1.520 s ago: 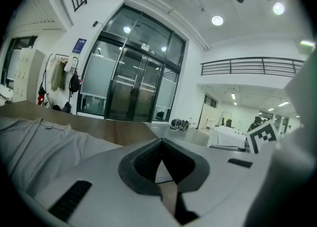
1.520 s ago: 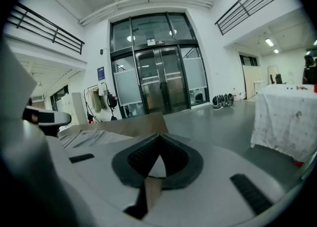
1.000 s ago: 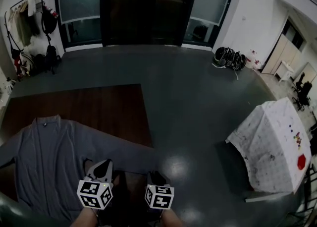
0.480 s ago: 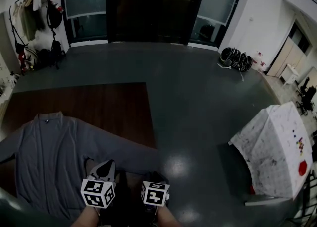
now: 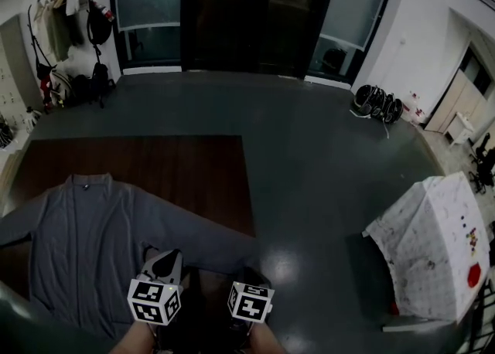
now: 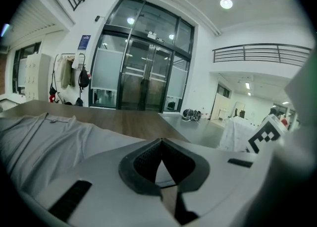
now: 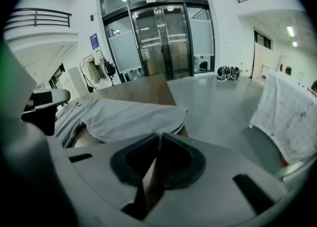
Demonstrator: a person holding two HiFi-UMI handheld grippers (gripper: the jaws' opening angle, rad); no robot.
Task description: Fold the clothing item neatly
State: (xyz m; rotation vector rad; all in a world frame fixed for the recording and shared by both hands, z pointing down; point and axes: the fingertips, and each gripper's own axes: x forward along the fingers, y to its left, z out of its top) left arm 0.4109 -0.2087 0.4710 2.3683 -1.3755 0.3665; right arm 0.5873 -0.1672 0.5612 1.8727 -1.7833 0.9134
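Note:
A grey cardigan (image 5: pixel 85 244) lies spread flat on the brown wooden table (image 5: pixel 178 167), collar at the far side and one sleeve (image 5: pixel 209 236) stretched right to the table's corner. My left gripper (image 5: pixel 161 262) rests at the cardigan's near hem. Its jaws are shut tip to tip (image 6: pixel 159 141), with grey cloth (image 6: pixel 44 141) beside them and none visible between them. My right gripper (image 5: pixel 250 274) sits just short of the sleeve's cuff (image 7: pixel 173 117). Its jaws have just been closing and now meet (image 7: pixel 158 136). Bare table shows under the tips, and I cannot make out cloth pinched there.
The table's right edge (image 5: pixel 249 190) drops to a grey floor. A table under a white stained sheet (image 5: pixel 437 252) stands at the right. A coat rack with bags (image 5: pixel 77 43) is at the back left, glass doors (image 5: pixel 247 12) behind, dark gear (image 5: pixel 377 101) on the floor.
The head view has tilted, so table and cardigan sit a little lower and further right in the picture. Both grippers stay at the cardigan's near edge.

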